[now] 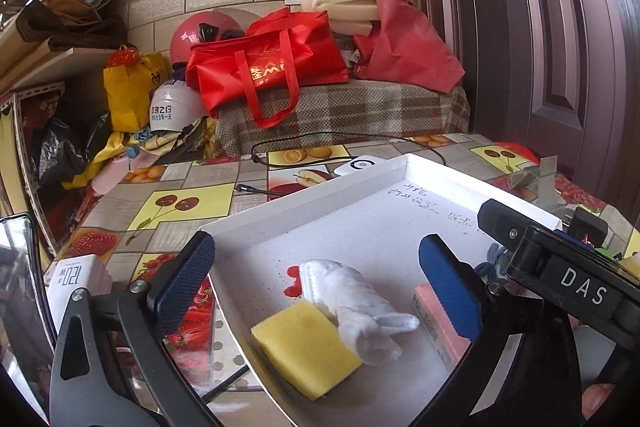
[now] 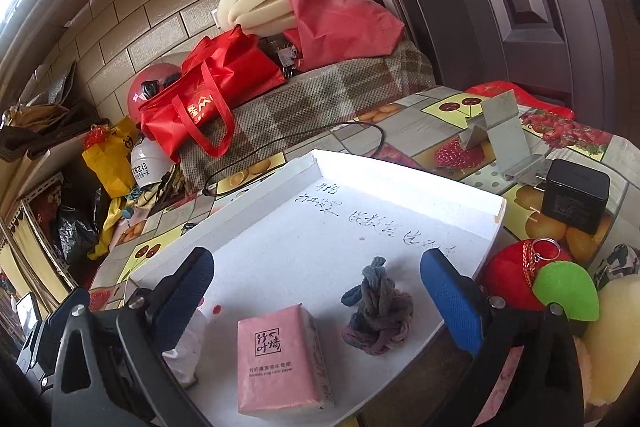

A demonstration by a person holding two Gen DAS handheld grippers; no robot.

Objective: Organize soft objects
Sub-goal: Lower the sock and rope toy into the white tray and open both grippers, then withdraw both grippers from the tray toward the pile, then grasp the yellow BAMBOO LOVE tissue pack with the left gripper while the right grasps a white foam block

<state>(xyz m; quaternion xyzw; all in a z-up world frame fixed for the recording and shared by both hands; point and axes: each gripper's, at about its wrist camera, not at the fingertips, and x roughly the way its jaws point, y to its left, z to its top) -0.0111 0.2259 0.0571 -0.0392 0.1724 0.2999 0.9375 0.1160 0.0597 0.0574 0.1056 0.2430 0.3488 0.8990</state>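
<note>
A white shallow tray lies on the fruit-print table. In it lie a yellow sponge, a crumpled white cloth, a pink tissue pack and a knotted grey-purple rope. My left gripper is open and empty, above the sponge and cloth. My right gripper is open and empty, above the tissue pack and rope; its body shows in the left wrist view.
A red and green plush fruit and a pale plush lie right of the tray. A black charger, a grey metal stand and a black cable lie behind. Red bags sit on a bench beyond.
</note>
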